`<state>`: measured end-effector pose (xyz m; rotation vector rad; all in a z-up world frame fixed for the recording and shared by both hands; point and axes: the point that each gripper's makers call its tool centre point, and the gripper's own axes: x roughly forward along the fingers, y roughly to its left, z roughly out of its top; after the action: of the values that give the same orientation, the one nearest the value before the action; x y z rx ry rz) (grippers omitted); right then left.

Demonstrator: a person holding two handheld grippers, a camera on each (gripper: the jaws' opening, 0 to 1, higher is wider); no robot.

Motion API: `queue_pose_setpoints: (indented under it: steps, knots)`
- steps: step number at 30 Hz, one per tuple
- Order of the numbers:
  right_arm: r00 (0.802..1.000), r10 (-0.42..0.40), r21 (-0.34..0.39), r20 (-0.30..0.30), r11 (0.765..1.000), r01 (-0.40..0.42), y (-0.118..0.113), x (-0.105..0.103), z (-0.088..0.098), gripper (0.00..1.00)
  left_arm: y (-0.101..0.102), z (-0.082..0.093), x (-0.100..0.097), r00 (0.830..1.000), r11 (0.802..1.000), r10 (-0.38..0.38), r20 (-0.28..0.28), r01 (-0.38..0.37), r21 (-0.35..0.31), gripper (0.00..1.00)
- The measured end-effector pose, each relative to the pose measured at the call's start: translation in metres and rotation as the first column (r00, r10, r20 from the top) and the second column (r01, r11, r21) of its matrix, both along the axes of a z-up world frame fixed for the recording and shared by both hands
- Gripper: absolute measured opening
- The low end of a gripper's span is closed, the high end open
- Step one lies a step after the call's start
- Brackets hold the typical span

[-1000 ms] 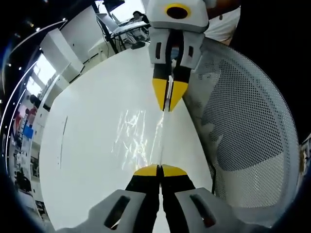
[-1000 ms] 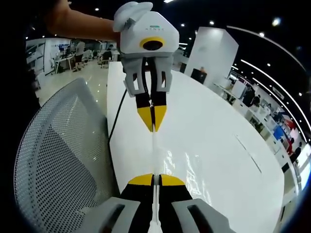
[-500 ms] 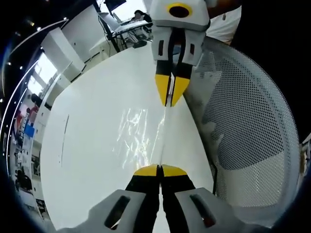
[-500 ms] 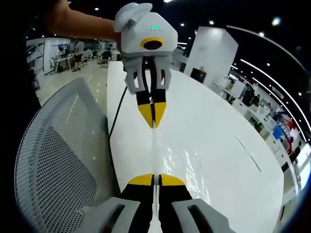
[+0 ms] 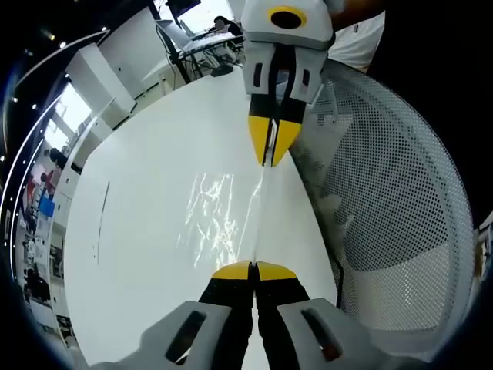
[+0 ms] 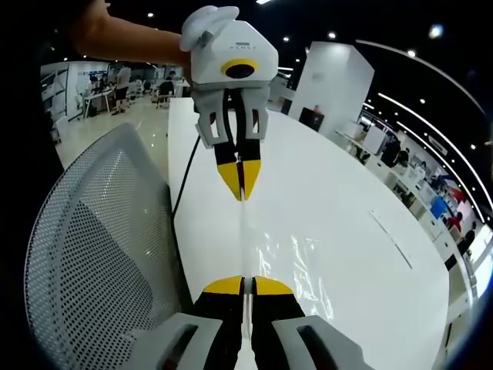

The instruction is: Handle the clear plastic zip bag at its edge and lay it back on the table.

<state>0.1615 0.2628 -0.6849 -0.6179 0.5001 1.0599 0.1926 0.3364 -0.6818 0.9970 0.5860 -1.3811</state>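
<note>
The clear plastic zip bag (image 5: 209, 214) hangs with its top edge pulled taut between my two grippers, its crinkled sheet glinting over the white table (image 5: 131, 231). In the left gripper view my left gripper (image 5: 253, 270) is shut on one end of that edge, and the right gripper (image 5: 269, 160) facing it pinches the other end. In the right gripper view my right gripper (image 6: 246, 286) is shut on the bag's edge, the bag (image 6: 289, 262) spreads to the right, and the left gripper (image 6: 241, 194) grips the far end.
A white mesh chair back (image 5: 393, 216) stands beside the table edge, close to the bag, also the chair (image 6: 92, 262). A thin black cable (image 6: 183, 193) runs along the table (image 6: 347, 200) edge. A person's arm (image 6: 115, 35) holds the far gripper. Desks and people fill the background.
The two grippers have drawn slightly apart along the bag's edge, so the facing gripper sits a little farther and higher in each view. Both stay shut on the bag.
</note>
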Motion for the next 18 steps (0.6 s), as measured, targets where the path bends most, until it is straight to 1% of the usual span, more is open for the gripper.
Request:
queue_pose_setpoints:
  steps: [11, 18]
  knots:
    - [1.000, -0.006, 0.007, 0.002, 1.000, 0.006, 0.0001, -0.0013, 0.0008, 0.00, 0.0011, 0.0009, -0.0026, 1.000, 1.000, 0.003, 0.001, -0.003, 0.002, 0.00]
    - [1.000, -0.012, 0.014, 0.003, 1.000, 0.012, 0.0009, -0.0017, 0.0015, 0.00, 0.0025, 0.0015, -0.0003, 1.000, 1.000, 0.006, 0.004, -0.006, 0.003, 0.00]
